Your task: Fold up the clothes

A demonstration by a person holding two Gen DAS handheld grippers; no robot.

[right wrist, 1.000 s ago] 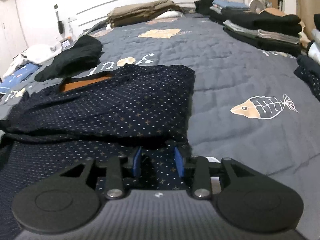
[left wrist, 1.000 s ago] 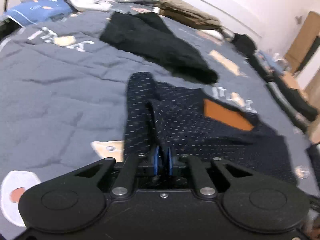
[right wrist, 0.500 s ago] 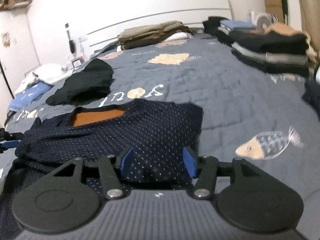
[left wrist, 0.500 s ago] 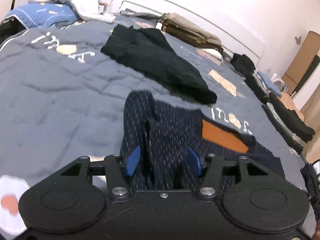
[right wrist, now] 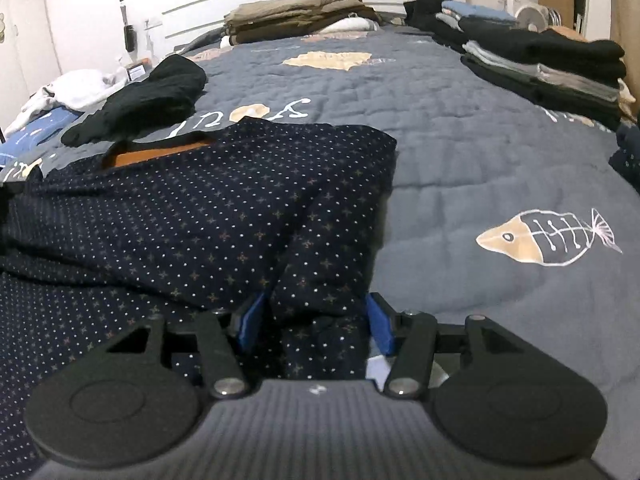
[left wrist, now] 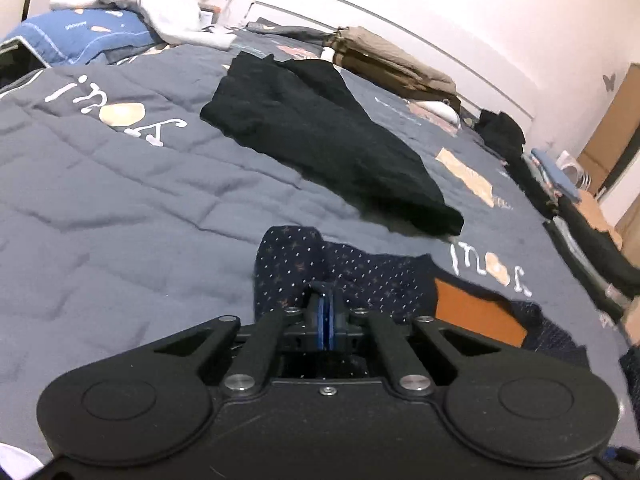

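Navy cloth with small pale dots and crosses — the shirt [right wrist: 208,216] lies partly folded on the grey quilt [right wrist: 460,152], its orange lining showing at the neck. In the left wrist view the shirt [left wrist: 360,276] sits at the near edge of the quilt [left wrist: 120,208], a sleeve end sticking up just ahead of the tool.

The left gripper [left wrist: 325,316] has its blue pads pressed together with no gap; shirt fabric lies right around them, but whether any is pinched between them cannot be told. The right gripper [right wrist: 316,318] stands wide apart, its blue pads on either side of a raised fold of the shirt — the fabric fills the gap, and the pads are not pressing on it.

Beyond the shirt a black garment [left wrist: 328,140] lies loose on the quilt, apart from it. Folded tan clothes [right wrist: 296,16] are stacked near the headboard. A row of folded dark stacks [right wrist: 552,64] runs along the right edge of the bed. White clothes [left wrist: 136,0] are heaped at the far left corner. A fish print [right wrist: 548,240] marks the quilt beside the right gripper.
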